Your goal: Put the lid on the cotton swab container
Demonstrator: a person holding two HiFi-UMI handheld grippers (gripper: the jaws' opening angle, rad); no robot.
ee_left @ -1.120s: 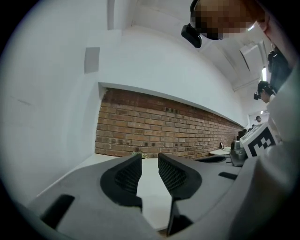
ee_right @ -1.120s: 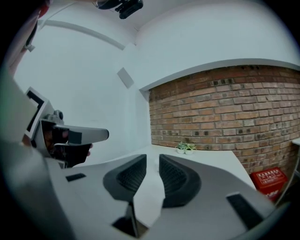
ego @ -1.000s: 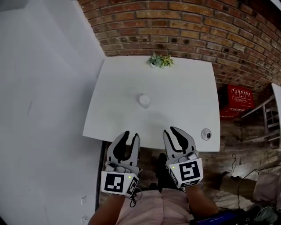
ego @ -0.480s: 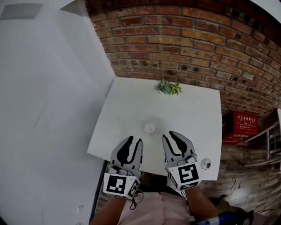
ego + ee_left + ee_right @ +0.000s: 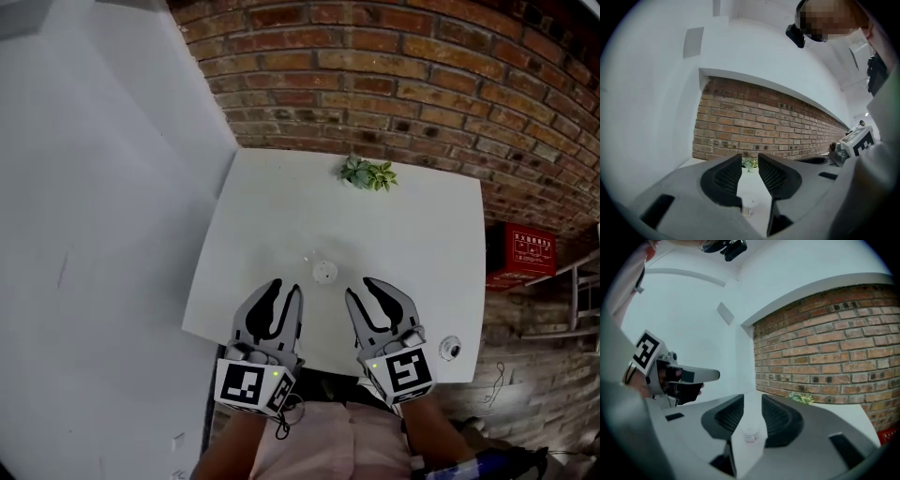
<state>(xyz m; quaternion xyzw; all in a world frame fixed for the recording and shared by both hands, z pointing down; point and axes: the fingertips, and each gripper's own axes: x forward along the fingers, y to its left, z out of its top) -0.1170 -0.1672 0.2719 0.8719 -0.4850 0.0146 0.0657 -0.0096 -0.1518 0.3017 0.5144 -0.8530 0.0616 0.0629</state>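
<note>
The cotton swab container (image 5: 324,273), small, round and white, stands in the middle of the white table (image 5: 281,216). It shows low between the jaws in the left gripper view (image 5: 749,207) and the right gripper view (image 5: 750,436). A small round lid (image 5: 450,348) lies at the table's front right corner. My left gripper (image 5: 284,289) hovers over the front edge, just left of the container, jaws a little apart and empty. My right gripper (image 5: 362,287) hovers just right of the container. Its jaws are opening with nothing between them.
A small green plant (image 5: 367,174) sits at the table's far edge against the brick wall (image 5: 394,84). A white wall (image 5: 103,206) runs along the left. A red crate (image 5: 522,253) stands on the floor to the right, beyond the table edge.
Both grippers have moved forward from below the table's front edge to either side of the container. The right jaws have spread slightly. The container and lid have not moved on the table.
</note>
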